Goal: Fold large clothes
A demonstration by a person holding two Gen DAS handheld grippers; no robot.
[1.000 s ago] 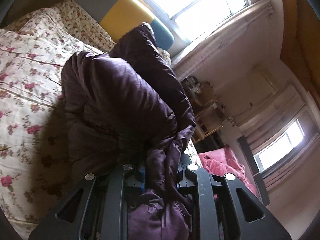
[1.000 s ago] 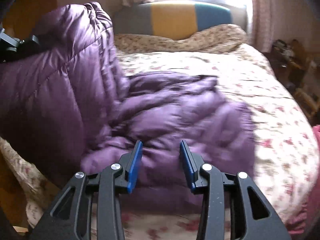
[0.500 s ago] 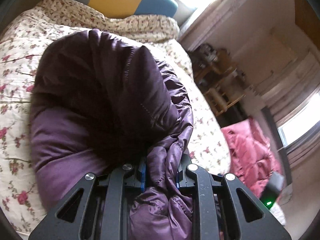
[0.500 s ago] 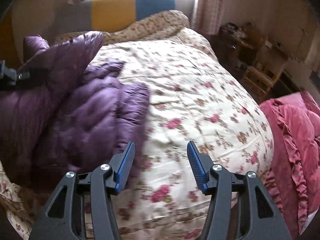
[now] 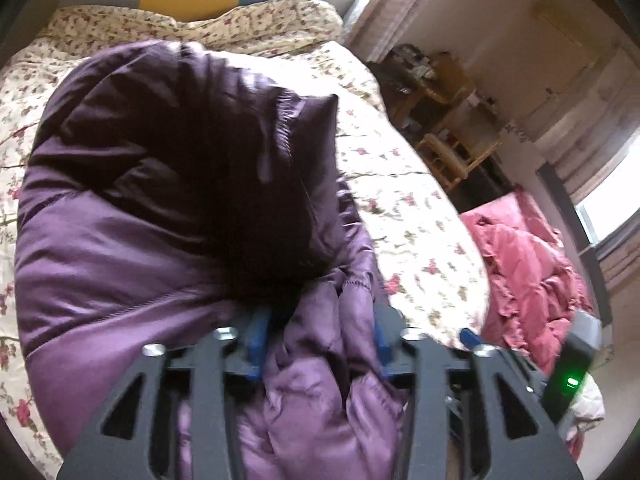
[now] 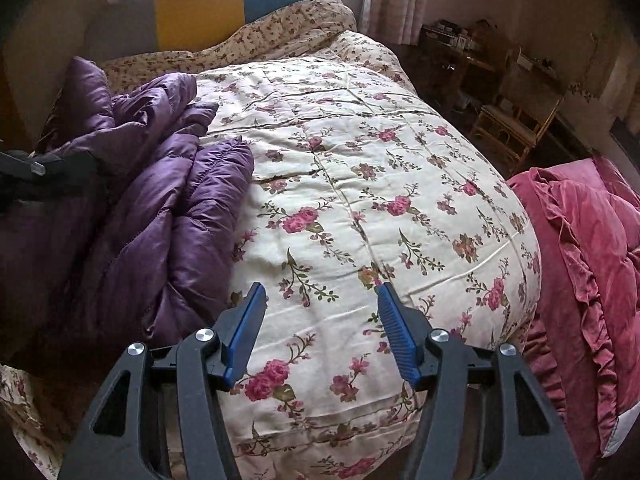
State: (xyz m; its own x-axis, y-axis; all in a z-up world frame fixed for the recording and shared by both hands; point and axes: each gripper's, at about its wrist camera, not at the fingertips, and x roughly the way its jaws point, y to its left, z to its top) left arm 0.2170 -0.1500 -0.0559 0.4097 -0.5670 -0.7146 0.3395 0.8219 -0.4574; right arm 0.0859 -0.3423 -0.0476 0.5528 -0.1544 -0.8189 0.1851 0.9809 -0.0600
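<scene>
Purple jacket (image 5: 152, 208) lies doubled at frame left — left gripper (image 5: 318, 336) just opening around its hem, right gripper (image 6: 320, 328) open, empty; tidying remains.

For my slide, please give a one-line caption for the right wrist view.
Right claw open and empty above the floral quilt, purple padded coat bunched at left.

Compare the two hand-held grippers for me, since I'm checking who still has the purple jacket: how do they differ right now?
The left hand-held gripper has a bunch of the purple jacket between its fingers, its jaws having just been opening; the right hand-held gripper has nothing between its fingers. The left sits over the jacket, the right over the bare floral quilt, beside the jacket. Both have blue pads and black frames, and both stand apart.
</scene>
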